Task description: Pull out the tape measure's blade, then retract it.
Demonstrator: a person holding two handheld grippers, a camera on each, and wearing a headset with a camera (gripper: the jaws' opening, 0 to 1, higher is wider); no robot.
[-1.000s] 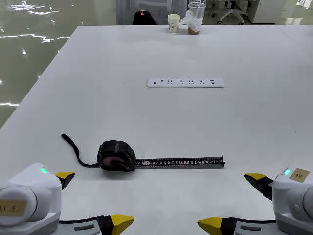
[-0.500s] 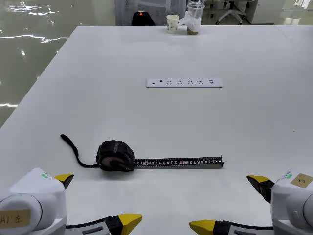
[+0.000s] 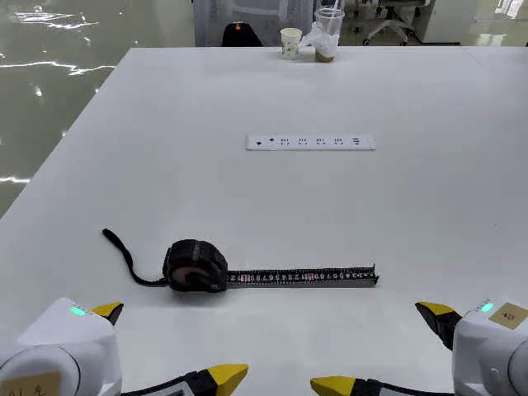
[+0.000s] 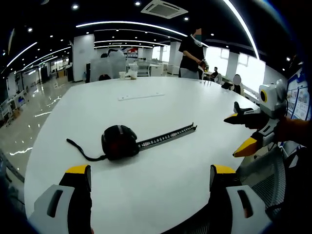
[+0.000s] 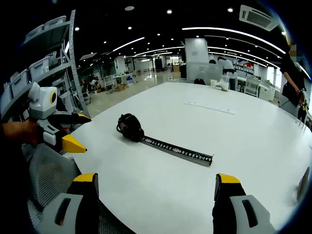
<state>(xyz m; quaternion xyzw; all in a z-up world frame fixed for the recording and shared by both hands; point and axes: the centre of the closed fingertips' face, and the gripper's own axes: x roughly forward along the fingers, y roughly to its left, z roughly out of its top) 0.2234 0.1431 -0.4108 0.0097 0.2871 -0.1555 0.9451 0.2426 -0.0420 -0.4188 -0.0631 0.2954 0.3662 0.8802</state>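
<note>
The tape measure (image 3: 196,266) is pictured lying on the white worktop (image 3: 247,190), its blade (image 3: 305,276) drawn out flat to the right of the case. The left gripper (image 3: 167,343) and right gripper (image 3: 381,347) are held at the near edge, clear of the tape, and the fingers of all 2 are spread wide apart.
</note>
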